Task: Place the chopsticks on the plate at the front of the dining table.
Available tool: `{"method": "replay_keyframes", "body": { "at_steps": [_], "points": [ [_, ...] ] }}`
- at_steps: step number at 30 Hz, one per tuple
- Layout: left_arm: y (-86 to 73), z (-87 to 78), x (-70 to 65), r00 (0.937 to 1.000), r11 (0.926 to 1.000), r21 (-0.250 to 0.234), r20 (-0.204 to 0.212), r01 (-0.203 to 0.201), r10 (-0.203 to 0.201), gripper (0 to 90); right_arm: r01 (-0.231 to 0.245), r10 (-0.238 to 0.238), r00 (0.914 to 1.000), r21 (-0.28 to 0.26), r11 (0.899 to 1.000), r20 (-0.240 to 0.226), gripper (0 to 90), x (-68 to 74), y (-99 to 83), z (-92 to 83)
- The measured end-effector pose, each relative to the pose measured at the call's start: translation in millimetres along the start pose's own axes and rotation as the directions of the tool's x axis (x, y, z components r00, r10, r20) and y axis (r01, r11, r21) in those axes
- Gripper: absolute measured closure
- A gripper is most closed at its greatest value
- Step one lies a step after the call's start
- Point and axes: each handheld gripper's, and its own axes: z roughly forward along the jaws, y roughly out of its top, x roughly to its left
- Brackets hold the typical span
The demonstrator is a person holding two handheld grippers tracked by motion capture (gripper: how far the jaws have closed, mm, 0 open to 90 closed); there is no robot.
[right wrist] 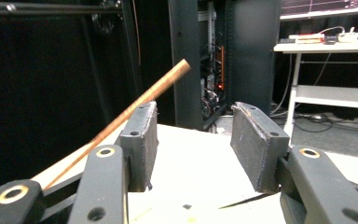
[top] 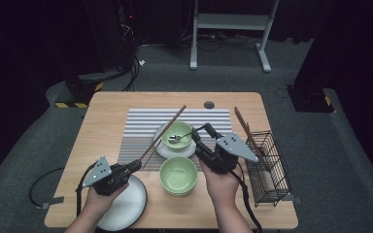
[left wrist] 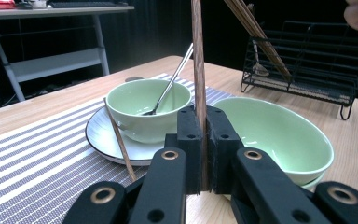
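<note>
**One chopstick gripped, the rack not yet reached**

Nearest the person, the left hand-held gripper (top: 135, 166) hangs over the rim of a white plate (top: 135, 208) at the front left of the worktop (top: 104, 121). Its jaws are clamped tight on the lower end of a wooden chopstick (top: 162, 133), which slants up and away over the striped mat (top: 136, 131). In the left gripper view the stick stands straight up between the pads. A second stick (left wrist: 119, 140) leans against the saucer there.

Beside it, an empty green bowl (top: 178, 174) sits at the front centre. The right hand-held gripper (top: 200, 134) reaches forward just past that bowl, its jaws apart with nothing between them, pointing level towards the far bowl (top: 177, 135), which rests on a saucer and holds a spoon (top: 178, 137).

Farther right, the black wire rack (top: 268, 165) already carries chopsticks (top: 246, 132) leaning out of it.

By my reading, clearing cutlery into the rack is partly done: some sticks are stowed, one is in hand, and the spoon and the leaning stick remain.
</note>
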Motion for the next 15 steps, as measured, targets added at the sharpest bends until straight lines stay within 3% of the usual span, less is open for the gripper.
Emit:
{"method": "replay_keyframes", "body": {
  "at_steps": [15],
  "points": [
    [0.9,-3.9,8.6,0.9988,0.9996,0.024,-0.047,0.014,-0.013,85.2,0.098,-0.101,0.9936,0.058,0.994,0.052,49.6,-4.0,-29.0,-7.2]
  ]
}}
